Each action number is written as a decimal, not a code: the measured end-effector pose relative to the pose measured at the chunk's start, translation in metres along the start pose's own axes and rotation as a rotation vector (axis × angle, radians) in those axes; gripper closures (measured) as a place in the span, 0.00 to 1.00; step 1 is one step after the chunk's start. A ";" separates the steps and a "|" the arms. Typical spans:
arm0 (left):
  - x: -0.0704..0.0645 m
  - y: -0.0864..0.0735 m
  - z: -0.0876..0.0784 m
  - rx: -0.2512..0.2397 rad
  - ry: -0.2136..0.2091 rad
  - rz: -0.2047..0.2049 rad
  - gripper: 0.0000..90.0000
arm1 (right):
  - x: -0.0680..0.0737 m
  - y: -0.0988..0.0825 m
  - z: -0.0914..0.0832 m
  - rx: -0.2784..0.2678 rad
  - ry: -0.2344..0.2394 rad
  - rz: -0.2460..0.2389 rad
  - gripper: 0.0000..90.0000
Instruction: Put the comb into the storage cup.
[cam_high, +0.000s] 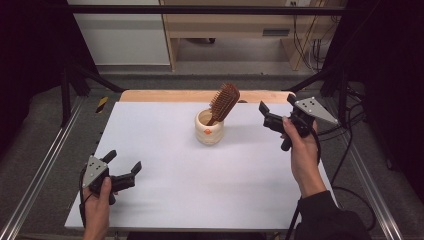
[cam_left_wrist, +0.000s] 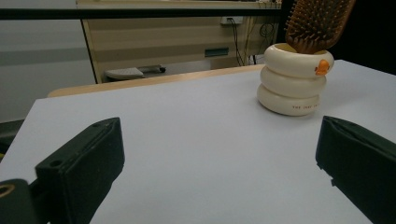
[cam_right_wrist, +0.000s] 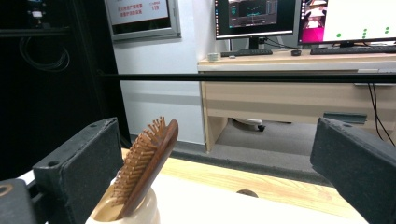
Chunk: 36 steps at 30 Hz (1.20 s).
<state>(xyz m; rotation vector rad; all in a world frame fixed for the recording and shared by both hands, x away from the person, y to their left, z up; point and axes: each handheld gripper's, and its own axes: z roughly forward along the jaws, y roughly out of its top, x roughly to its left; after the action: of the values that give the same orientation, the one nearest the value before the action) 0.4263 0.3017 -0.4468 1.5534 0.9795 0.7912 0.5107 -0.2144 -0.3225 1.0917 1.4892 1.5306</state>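
Around the cream cup (cam_high: 209, 127), which stands toward the far edge of the white table (cam_high: 165, 200), smooth bare tabletop lies open on every side, widest on the near side. Right of the cup I hold my right gripper (cam_high: 276, 111) raised near the far right corner, jaws spread and holding nothing, while my left gripper (cam_high: 123, 168) sits well apart by the near left edge, jaws spread too. Inside the cup, shaped like three stacked rings with a small orange duck mark, a wooden hairbrush (cam_high: 223, 102) stands handle down, its bristled oval head tilting right.
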 end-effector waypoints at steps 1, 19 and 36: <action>0.000 0.000 -0.001 -0.003 -0.001 -0.003 0.01 | 0.000 0.000 -0.002 -0.001 0.002 0.000 0.03; 0.003 0.001 -0.004 -0.024 -0.018 -0.024 0.01 | -0.007 -0.012 -0.026 0.023 0.037 -0.032 0.03; 0.015 0.002 -0.020 -0.038 0.001 -0.052 0.03 | -0.024 -0.024 -0.046 0.051 0.016 -0.030 0.03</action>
<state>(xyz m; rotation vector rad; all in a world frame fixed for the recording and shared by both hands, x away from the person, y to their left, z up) 0.4156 0.3239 -0.4412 1.4897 0.9960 0.7697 0.4758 -0.2527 -0.3470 1.0837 1.5562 1.4912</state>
